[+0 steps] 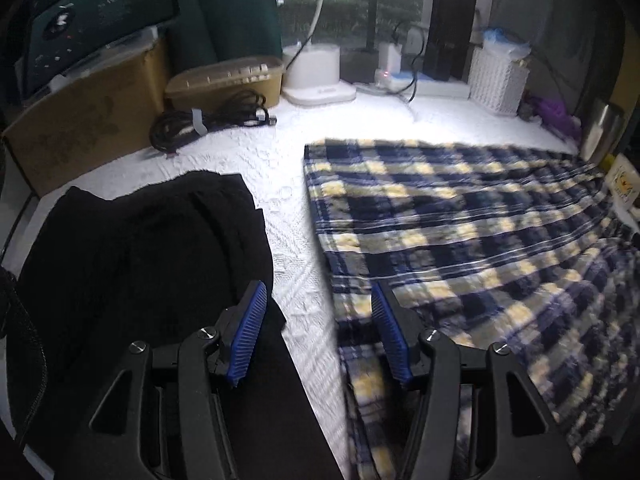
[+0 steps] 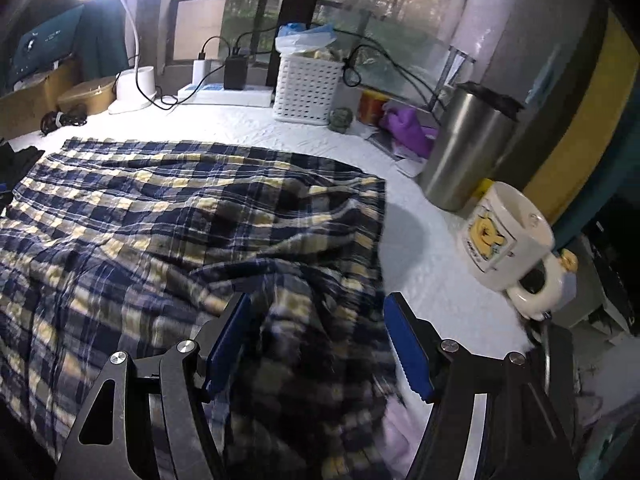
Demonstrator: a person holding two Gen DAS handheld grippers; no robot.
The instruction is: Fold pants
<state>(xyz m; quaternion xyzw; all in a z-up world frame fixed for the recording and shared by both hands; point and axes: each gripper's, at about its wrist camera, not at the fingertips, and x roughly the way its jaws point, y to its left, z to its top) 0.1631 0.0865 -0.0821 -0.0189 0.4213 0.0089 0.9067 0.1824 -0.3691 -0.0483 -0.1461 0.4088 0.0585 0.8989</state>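
Blue, yellow and white plaid pants (image 1: pixel 460 220) lie spread on the white textured table cover (image 1: pixel 280 152). My left gripper (image 1: pixel 318 292) is open above the pants' left edge, with bare white cover showing between its blue pads (image 1: pixel 250 332). In the right wrist view the pants (image 2: pixel 160 208) fill the left and middle, rumpled toward the near right. My right gripper (image 2: pixel 319 300) hangs open over that rumpled part. Blurred plaid cloth shows between its fingers, and the pads stand clear of it.
A folded black garment (image 1: pixel 140 248) lies left of the pants. A cable bundle (image 1: pixel 208 120), cardboard box (image 1: pixel 80 128) and lamp base (image 1: pixel 316 76) line the back. A white basket (image 2: pixel 308 88), steel tumbler (image 2: pixel 464 148) and mug (image 2: pixel 504 236) stand to the right.
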